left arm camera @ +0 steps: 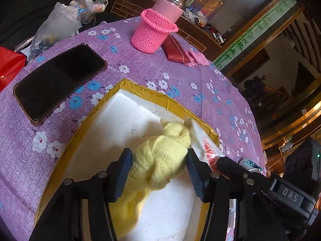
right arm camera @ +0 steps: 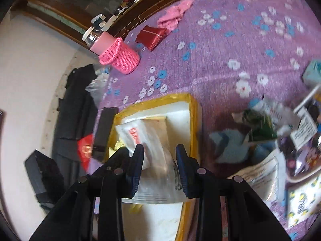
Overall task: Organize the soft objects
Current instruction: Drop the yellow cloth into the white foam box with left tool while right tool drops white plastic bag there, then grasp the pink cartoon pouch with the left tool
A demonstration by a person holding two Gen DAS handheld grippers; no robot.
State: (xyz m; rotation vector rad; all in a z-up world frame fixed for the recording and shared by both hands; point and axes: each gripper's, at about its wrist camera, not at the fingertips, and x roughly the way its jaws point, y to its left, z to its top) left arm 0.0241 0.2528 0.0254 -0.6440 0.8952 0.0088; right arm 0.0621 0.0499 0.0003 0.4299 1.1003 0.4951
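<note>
two soft items reaching the box, more left on the tabletop

nearest, the left tool (left arm camera: 158, 172) stands half wide around the yellow cloth (left arm camera: 160, 158), which lies inside the white box (left arm camera: 128, 84); whether the pads still press it i cannot tell. the right tool (right arm camera: 160, 170) is narrow, holding a clear plastic bag (right arm camera: 154, 182) over the same box. at two o'clock from the box a blue cloth (right arm camera: 228, 142) waits beside clutter. farther, at twelve o'clock, the pink cloth (right arm camera: 174, 18) lies by a red pouch (right arm camera: 152, 36). so, by my judgement, roughly halfway.
</note>
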